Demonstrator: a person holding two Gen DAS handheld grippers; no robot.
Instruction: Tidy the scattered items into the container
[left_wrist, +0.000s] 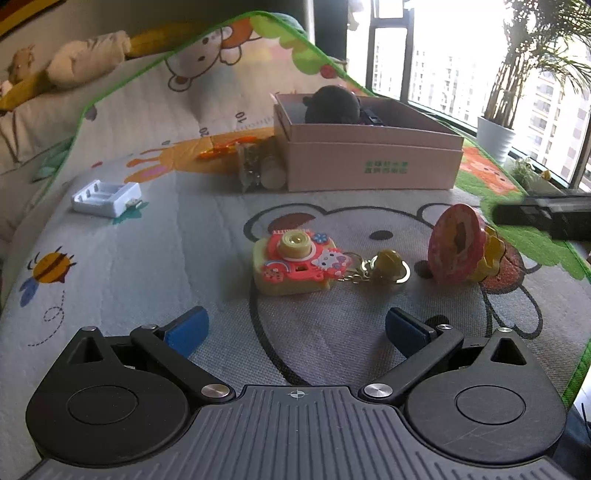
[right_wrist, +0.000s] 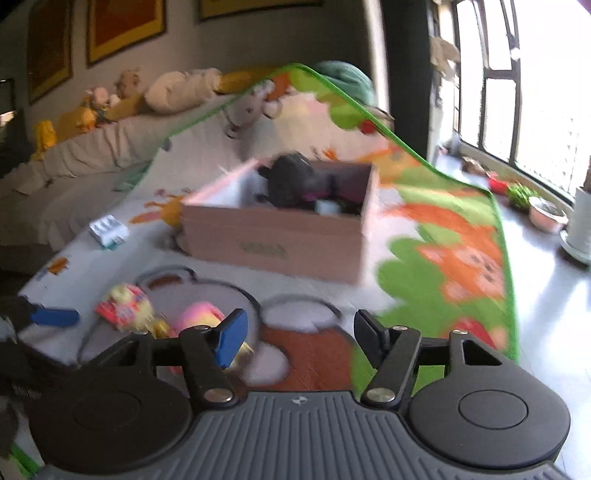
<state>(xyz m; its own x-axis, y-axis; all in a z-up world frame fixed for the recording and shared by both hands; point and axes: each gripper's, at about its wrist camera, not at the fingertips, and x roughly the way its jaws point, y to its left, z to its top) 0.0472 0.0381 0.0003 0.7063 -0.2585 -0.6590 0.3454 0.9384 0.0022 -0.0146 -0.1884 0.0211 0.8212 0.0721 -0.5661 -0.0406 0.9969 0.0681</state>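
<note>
The left gripper (left_wrist: 295, 328) gapes at its widest, blue pads empty, low in the frame just below the pink-and-yellow toy camera keychain (left_wrist: 293, 266) on the cartoon play mat (left_wrist: 147, 258). The right gripper (right_wrist: 297, 338) stands part open, holding nothing. The pale pink cardboard box (left_wrist: 369, 162), upper centre, bears unreadable green print; the mat's ruler reads "10" and "20".

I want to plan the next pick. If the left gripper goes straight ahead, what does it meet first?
Probably the toy camera keychain, lying on the play mat directly ahead of the open left gripper; nothing lies between them.
</note>
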